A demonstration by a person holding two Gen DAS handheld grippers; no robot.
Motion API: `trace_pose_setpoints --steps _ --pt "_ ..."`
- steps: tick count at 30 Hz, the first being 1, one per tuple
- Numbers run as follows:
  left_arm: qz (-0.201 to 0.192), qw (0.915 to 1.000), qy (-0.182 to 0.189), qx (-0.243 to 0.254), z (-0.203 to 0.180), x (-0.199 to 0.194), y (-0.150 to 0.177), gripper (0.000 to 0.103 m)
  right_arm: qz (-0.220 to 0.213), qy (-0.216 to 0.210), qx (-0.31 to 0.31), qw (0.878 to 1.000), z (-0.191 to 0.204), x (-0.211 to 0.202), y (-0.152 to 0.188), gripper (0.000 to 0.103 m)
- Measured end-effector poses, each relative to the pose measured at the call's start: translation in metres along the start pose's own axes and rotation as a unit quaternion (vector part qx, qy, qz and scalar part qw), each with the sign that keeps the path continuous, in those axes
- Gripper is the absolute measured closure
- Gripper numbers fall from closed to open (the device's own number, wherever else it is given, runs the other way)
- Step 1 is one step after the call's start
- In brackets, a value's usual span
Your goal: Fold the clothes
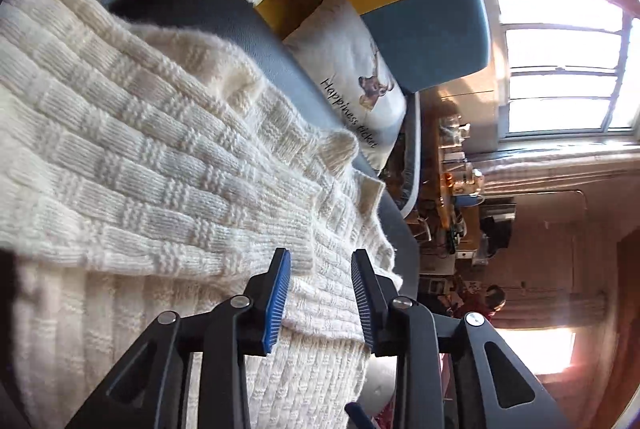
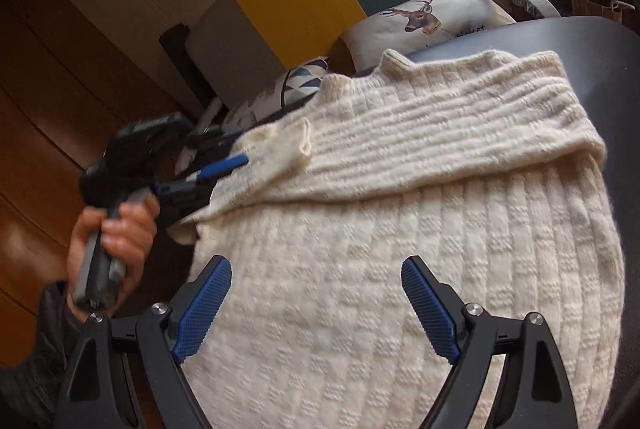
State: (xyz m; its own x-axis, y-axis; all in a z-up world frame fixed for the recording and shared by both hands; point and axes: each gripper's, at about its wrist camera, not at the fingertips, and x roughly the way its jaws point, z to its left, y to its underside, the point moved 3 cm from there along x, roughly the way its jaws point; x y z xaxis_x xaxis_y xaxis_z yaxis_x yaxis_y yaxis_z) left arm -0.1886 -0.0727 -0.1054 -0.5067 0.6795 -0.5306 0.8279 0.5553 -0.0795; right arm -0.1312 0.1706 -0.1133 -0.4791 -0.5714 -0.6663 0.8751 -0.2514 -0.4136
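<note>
While the cream sweater lies on the dark table, the right gripper hovers wide open above its body. The left gripper, jaws apart and empty, sits at the folded sleeve edge.

A cream knit sweater lies on a dark table, its far part folded over. The right gripper hovers above the near part, jaws wide apart. At left, a hand holds the left gripper at the sweater's left edge
</note>
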Motion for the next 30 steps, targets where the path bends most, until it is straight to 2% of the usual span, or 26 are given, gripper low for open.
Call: trace_pose_setpoints --steps 2,3,6,7,9,11,12,18,21,23,25,27,30 --pt "-0.022 0.9995 0.023 -0.003 0.01 -0.033 -0.004 0.06 0.002 -0.025 0.037 0.999 0.001 0.017 -0.015 0.031" --pt "-0.031 0.999 0.03 -0.015 0.021 -0.046 -0.005 0.059 0.002 -0.037 0.055 0.998 0.002 0.026 -0.022 0.038" --pt "-0.052 0.9958 0.05 -0.057 0.054 -0.075 -0.012 0.058 0.005 -0.073 0.11 0.991 0.004 0.052 -0.044 0.046" --pt "-0.06 0.9947 0.05 -0.067 0.067 -0.088 -0.015 0.058 0.006 -0.086 0.128 0.988 0.005 0.061 -0.052 0.054" --pt "-0.072 0.9924 0.055 -0.083 0.087 -0.103 -0.016 0.058 0.007 -0.11 0.164 0.98 0.006 0.078 -0.067 0.056" --pt "-0.078 0.9901 0.06 -0.1 0.104 -0.111 -0.016 0.058 0.006 -0.108 0.186 0.977 0.006 0.093 -0.071 0.065" --pt "-0.081 0.989 0.062 -0.107 0.112 -0.116 -0.016 0.058 0.003 -0.103 0.191 0.976 0.006 0.098 -0.073 0.075" --pt "-0.082 0.985 0.085 -0.125 0.13 -0.122 -0.016 0.058 0.011 -0.096 0.228 0.969 0.011 0.133 -0.078 0.078" --pt "-0.083 0.9792 0.107 -0.151 0.137 -0.121 -0.011 0.058 0.009 -0.049 0.181 0.982 0.03 0.135 -0.084 0.096" --pt "-0.084 0.9737 0.125 -0.171 0.141 -0.119 -0.008 0.056 0.007 -0.026 0.114 0.993 0.059 0.13 -0.093 0.096" --pt "-0.08 0.9643 0.153 -0.201 0.143 -0.11 -0.005 0.056 0.005 -0.003 0.047 0.999 0.088 0.124 -0.102 0.097" --pt "-0.079 0.9562 0.176 -0.22 0.138 -0.099 -0.003 0.056 0.003 0.02 -0.02 1.0 0.118 0.119 -0.111 0.097" --pt "-0.08 0.9478 0.202 -0.233 0.126 -0.082 -0.002 0.056 0.0 0.055 -0.121 0.991 0.162 0.11 -0.125 0.097"
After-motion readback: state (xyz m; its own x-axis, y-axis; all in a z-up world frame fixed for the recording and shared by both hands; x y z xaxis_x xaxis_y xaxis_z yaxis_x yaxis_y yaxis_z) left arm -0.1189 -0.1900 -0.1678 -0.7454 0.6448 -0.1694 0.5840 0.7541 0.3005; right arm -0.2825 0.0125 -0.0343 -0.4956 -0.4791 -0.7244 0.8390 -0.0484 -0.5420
